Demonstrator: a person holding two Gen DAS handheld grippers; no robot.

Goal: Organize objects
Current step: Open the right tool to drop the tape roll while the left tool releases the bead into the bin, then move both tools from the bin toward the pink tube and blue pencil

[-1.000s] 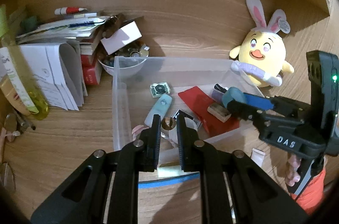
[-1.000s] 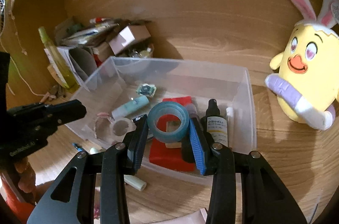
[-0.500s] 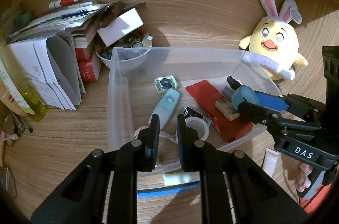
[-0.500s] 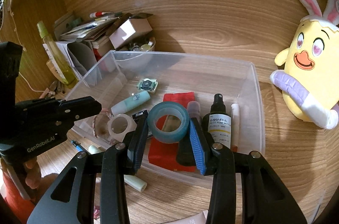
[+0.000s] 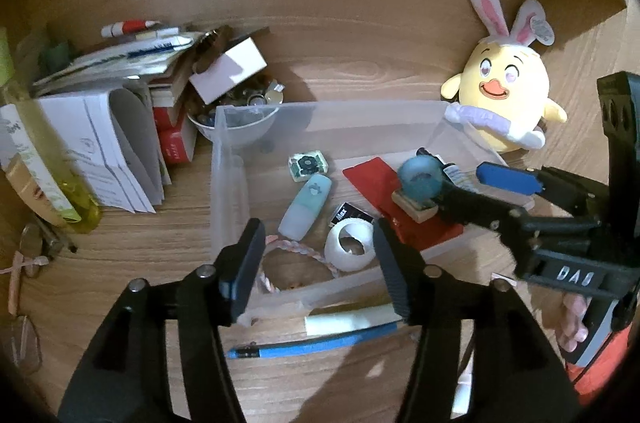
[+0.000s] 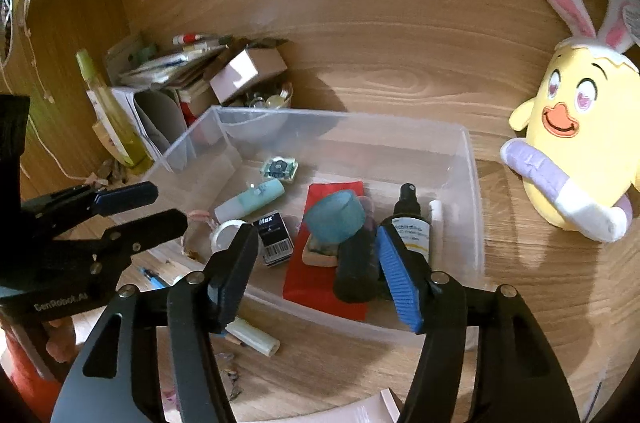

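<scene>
A clear plastic bin (image 5: 224, 183) (image 6: 472, 183) holds a teal tape roll (image 5: 420, 179) (image 6: 334, 217) lying free on a small wooden block over a red card (image 6: 324, 279). My right gripper (image 6: 316, 247) (image 5: 480, 189) hangs just above the bin's near side. Its jaws are opening, and the pads are off the teal roll. My left gripper (image 5: 318, 247) (image 6: 160, 209) is over the bin's near wall, its jaws also opening and holding nothing. Below it, inside the bin, lie a white tape roll (image 5: 350, 249) and a pink braided cord (image 5: 296, 255).
Also in the bin are a mint tube (image 5: 306, 209), a black Max box (image 6: 274, 235) and a spray bottle (image 6: 412, 223). A blue pen (image 5: 320, 345) and white stick (image 5: 348, 321) lie before it. A plush chick (image 6: 580, 127) sits right; papers, books and a bowl (image 5: 240, 111) crowd the left.
Both grippers have spread their jaws. The right one has let go of the teal tape roll, which now rests on the block in the bin. Neither hand has shifted much.
</scene>
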